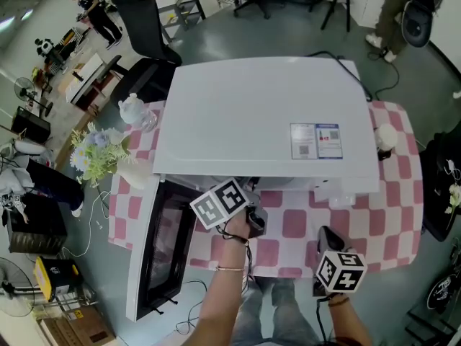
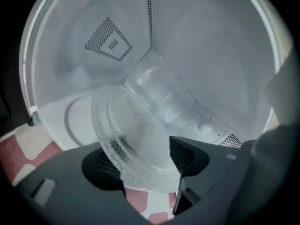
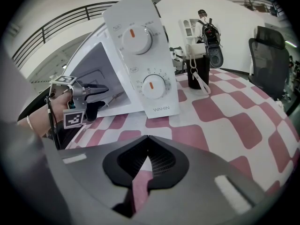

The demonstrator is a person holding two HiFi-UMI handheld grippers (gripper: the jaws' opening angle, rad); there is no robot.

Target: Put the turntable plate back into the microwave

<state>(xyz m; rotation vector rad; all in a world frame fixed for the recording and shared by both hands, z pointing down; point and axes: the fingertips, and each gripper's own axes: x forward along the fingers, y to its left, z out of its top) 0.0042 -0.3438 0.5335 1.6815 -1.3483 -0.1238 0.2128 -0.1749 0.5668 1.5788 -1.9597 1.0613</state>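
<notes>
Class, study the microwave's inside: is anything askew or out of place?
Yes. The glass turntable plate is tilted at the microwave's mouth, between the open jaws of the left hand-held gripper. Its near rim hangs over the chequered cloth instead of lying flat on the cavity floor's round recess.

"wahin" on the microwave control panel (image 3: 143, 67)

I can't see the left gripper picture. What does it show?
A clear glass plate stands tilted between the open jaws of the left gripper, in front of the microwave's white inside. A pink checked tablecloth shows underneath.
</notes>
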